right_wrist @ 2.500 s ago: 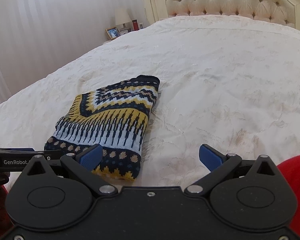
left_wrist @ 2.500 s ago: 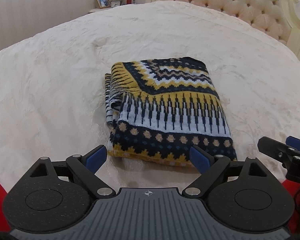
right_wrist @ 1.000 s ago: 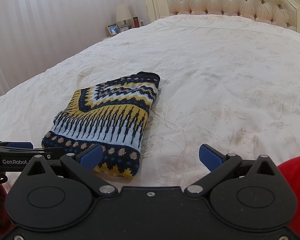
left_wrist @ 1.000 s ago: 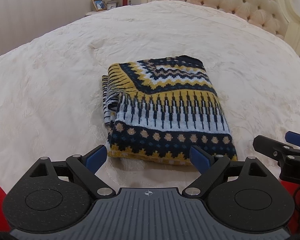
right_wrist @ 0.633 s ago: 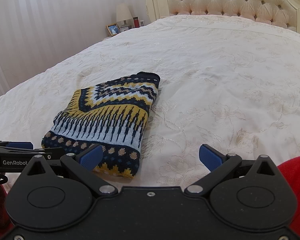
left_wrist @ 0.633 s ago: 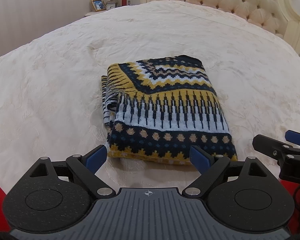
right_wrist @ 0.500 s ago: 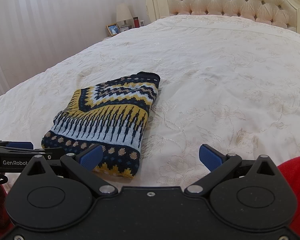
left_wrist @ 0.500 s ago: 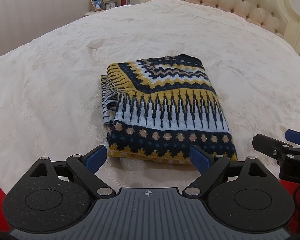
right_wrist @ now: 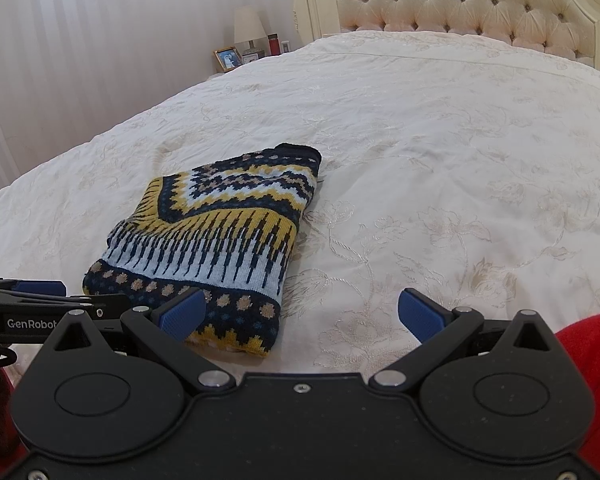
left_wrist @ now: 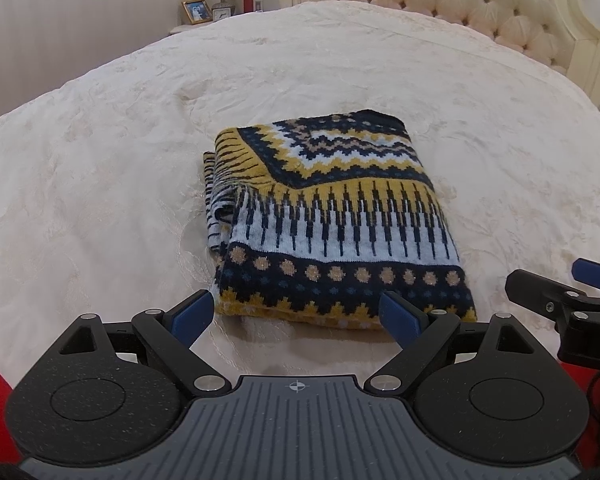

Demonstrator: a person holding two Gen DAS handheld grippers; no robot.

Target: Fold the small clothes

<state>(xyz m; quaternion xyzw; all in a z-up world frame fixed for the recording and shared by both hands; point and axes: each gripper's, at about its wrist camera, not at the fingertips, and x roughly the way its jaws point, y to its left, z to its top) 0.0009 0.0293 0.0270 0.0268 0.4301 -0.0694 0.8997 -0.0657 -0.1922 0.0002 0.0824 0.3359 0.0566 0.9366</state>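
A small knit sweater (left_wrist: 332, 216) in navy, yellow and pale blue lies folded into a neat rectangle on the cream bedspread (left_wrist: 100, 168). It also shows in the right wrist view (right_wrist: 220, 232), left of centre. My left gripper (left_wrist: 296, 314) is open and empty, just short of the sweater's near hem. My right gripper (right_wrist: 302, 314) is open and empty, to the right of the sweater's near corner. The right gripper's fingers (left_wrist: 540, 292) show at the right edge of the left wrist view.
A tufted cream headboard (right_wrist: 460, 4) stands at the far end of the bed. A nightstand with a lamp (right_wrist: 250, 28), photo frame (right_wrist: 228, 58) and red bottle stands at the far left. Red sleeves (right_wrist: 592, 360) show at the frame edges.
Both grippers have stayed open and almost still; the view has only drifted slightly. The folded sweater has not moved.
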